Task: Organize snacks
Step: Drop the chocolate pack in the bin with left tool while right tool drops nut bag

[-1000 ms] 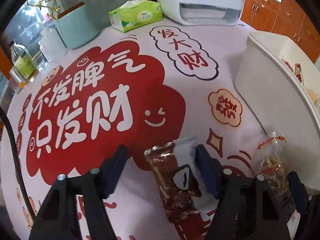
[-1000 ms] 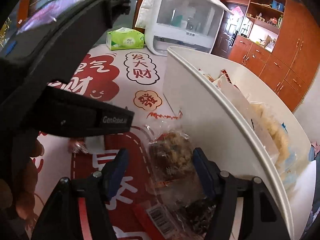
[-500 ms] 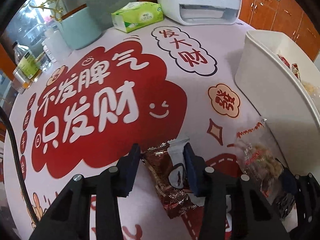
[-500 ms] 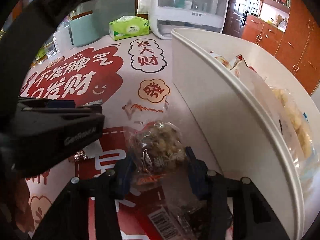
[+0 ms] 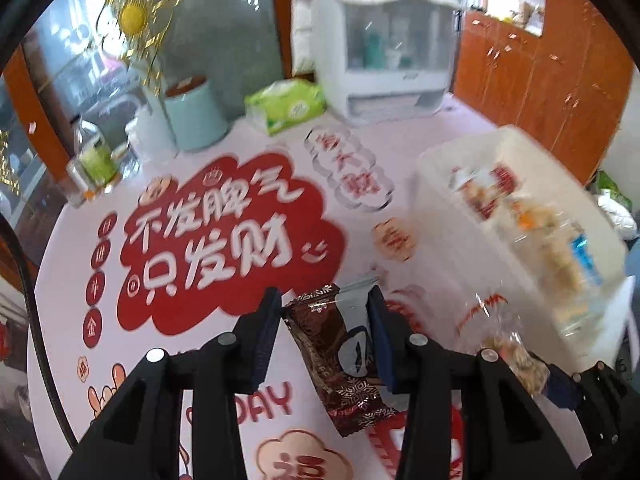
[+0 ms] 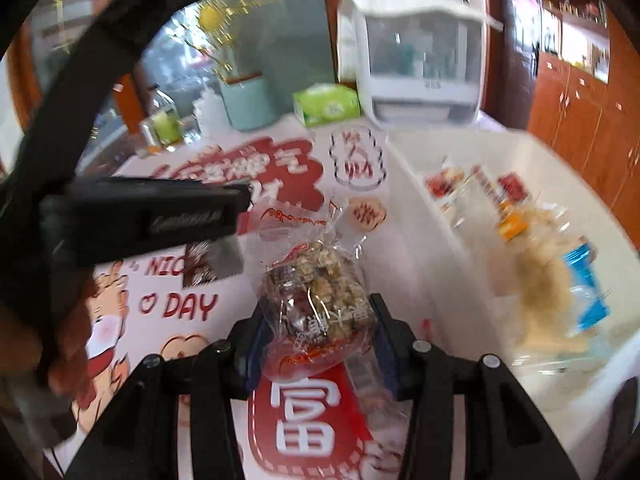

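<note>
My left gripper (image 5: 326, 336) is shut on a dark brown snack packet (image 5: 340, 356) and holds it above the red-and-white tablecloth (image 5: 224, 248). My right gripper (image 6: 318, 344) is shut on a clear bag of puffed grain snack (image 6: 316, 300), lifted beside the white bin (image 6: 436, 248). The bin (image 5: 448, 208) holds several snack packets. In the left wrist view the right gripper's clear bag (image 5: 508, 348) shows at lower right. In the right wrist view the left gripper's body (image 6: 140, 216) and its brown packet (image 6: 212, 260) show at left.
At the table's far side stand a white appliance (image 5: 380, 48), a green tissue pack (image 5: 286, 106), a teal pot (image 5: 196, 116) and bottles (image 5: 90, 160). Wooden cabinets (image 5: 560, 80) line the right.
Both grippers closed on their snacks and lifted them off the table. The views rose and tilted up, showing more of the room and the bin's inside.
</note>
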The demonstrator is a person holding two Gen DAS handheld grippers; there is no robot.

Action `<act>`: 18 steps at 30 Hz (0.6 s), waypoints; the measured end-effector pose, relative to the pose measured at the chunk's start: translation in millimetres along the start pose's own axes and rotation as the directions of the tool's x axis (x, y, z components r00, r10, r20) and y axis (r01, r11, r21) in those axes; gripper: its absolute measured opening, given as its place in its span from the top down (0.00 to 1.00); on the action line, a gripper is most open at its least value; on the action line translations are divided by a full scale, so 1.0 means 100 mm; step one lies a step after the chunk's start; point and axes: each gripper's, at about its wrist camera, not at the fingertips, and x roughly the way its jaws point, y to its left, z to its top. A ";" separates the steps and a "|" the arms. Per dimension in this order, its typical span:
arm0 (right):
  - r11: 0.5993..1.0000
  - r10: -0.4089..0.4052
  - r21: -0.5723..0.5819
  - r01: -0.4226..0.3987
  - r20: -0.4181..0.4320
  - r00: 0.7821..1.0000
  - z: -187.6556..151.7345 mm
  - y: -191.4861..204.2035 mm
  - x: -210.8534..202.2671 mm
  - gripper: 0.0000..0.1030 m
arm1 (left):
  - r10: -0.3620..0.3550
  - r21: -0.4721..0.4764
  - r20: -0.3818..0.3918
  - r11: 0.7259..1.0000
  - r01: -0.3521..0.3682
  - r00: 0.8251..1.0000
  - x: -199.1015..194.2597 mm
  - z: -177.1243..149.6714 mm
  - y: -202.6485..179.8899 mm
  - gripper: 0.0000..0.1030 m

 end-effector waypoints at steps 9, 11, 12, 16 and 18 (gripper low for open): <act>0.990 -0.120 0.090 0.112 0.096 0.988 0.24 -0.91 -0.67 0.54 | -0.184 0.109 0.058 0.978 0.177 0.981 -0.37 0.34 -0.98 0.60; 0.977 -0.197 0.108 0.185 0.105 0.975 0.31 -1.16 -0.70 0.54 | -0.216 0.124 0.050 0.970 0.208 0.975 -0.36 0.38 -1.18 0.60; 0.969 -0.230 0.116 0.218 0.102 0.968 0.34 -1.27 -0.71 0.54 | -0.237 0.135 0.043 0.964 0.230 0.970 -0.35 0.40 -1.31 0.60; 0.953 -0.276 0.140 0.267 0.048 0.960 0.48 -1.66 -0.60 0.53 | -0.266 0.175 0.003 0.949 0.261 0.964 -0.25 0.39 -1.69 0.59; 0.951 -0.280 0.134 0.279 -0.013 0.960 0.52 -1.81 -0.44 0.52 | -0.264 0.193 -0.044 0.944 0.268 0.963 -0.14 0.33 -1.83 0.57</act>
